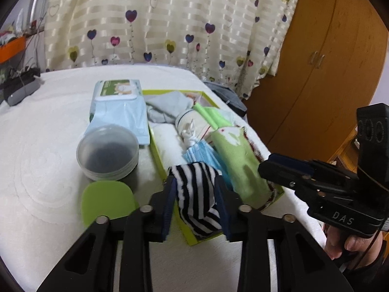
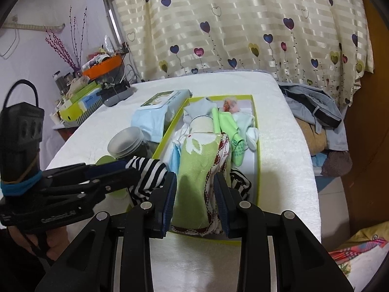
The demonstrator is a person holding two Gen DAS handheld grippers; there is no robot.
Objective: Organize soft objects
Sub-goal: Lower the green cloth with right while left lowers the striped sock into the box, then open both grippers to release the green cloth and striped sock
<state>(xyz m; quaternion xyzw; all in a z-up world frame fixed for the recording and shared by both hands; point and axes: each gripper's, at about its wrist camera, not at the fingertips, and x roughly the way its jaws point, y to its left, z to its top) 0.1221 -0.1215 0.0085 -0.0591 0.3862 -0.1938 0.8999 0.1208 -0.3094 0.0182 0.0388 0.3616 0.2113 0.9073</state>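
Observation:
A shallow box with a lime-green rim [image 1: 155,150] lies on the white bed and holds several soft items. My left gripper [image 1: 195,182] is shut on a black-and-white striped sock [image 1: 194,194] at the box's near corner, and its pads press both sides of the sock. A green cloth with red-and-white trim [image 2: 192,170] lies lengthwise in the box. My right gripper [image 2: 195,182] stands open over its near end with the cloth between the fingers. In the left wrist view the right gripper [image 1: 263,169] sits just right of that cloth [image 1: 238,160]. Blue face masks [image 1: 201,153] lie beside the cloth.
Left of the box are a wipes pack [image 1: 119,102], a clear round container [image 1: 108,153] and a flat green lid [image 1: 107,199]. A heap of clothes [image 2: 316,112] lies off the bed's right edge. A cluttered side table [image 2: 80,97] stands at the left, and a wooden wardrobe [image 1: 316,73] at the right.

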